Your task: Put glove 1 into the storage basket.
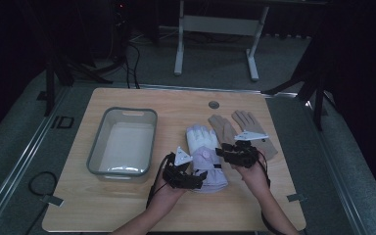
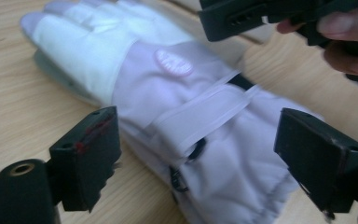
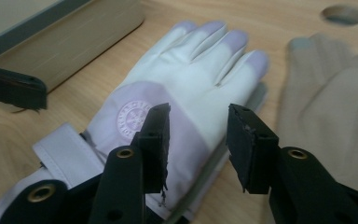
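The white glove (image 1: pixel 203 156) lies at frame centre, long axis running bottom to top (fingers upward). Left gripper (image 1: pixel 188 177), jaws apart, straddles its cuff; right gripper (image 1: pixel 232 152), also apart, hovers mid-glove.

We've got both forearms reaching in low, a claw in each hand. Our left claw (image 2: pixel 198 154) gapes wide, empty. Our right claw (image 3: pixel 198 140) sits partly parted, gripping nothing.

On the surface (image 1: pixel 127 205), the tub (image 1: pixel 122 142) lies left, the padded glove (image 1: pixel 203 156) middle, two thin gloves (image 1: pixel 242 128) right.
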Tool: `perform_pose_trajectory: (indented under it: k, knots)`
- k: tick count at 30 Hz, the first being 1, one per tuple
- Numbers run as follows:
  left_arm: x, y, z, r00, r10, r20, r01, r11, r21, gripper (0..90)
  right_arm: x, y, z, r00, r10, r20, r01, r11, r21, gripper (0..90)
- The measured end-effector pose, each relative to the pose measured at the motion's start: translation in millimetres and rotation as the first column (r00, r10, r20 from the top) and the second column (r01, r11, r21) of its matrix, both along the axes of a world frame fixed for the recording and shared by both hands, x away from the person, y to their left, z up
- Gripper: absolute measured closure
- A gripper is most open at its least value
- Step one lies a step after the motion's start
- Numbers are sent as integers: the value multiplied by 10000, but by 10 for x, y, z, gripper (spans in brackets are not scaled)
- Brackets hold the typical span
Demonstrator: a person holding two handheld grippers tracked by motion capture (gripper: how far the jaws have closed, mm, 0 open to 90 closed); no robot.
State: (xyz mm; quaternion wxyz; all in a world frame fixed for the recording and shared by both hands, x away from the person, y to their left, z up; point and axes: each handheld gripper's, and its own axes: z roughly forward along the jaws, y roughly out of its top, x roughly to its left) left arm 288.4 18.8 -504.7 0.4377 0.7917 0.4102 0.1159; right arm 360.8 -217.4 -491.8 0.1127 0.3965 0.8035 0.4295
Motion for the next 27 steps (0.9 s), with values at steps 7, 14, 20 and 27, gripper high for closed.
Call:
perform_pose_trajectory:
  k: [7,14,20,27]
  knots:
    - [75,-31,-207,9920,195,-1250,-150,9992,370,181,73,52,-251,9927,-309,-1167,282,9993,-243,482]
    - [88,-38,-350,9850,88,-1721,-4,9988,489,181,120,46,-438,9730,-477,-2257,371,9980,-510,438]
    - [123,5,-430,9775,-37,-2111,91,9997,246,181,224,-22,-544,9428,326,-3317,-172,9986,494,571]
    - [130,2,-452,9729,-263,-2297,311,9994,174,236,166,103,-446,9584,412,-2826,-597,9966,-570,733]
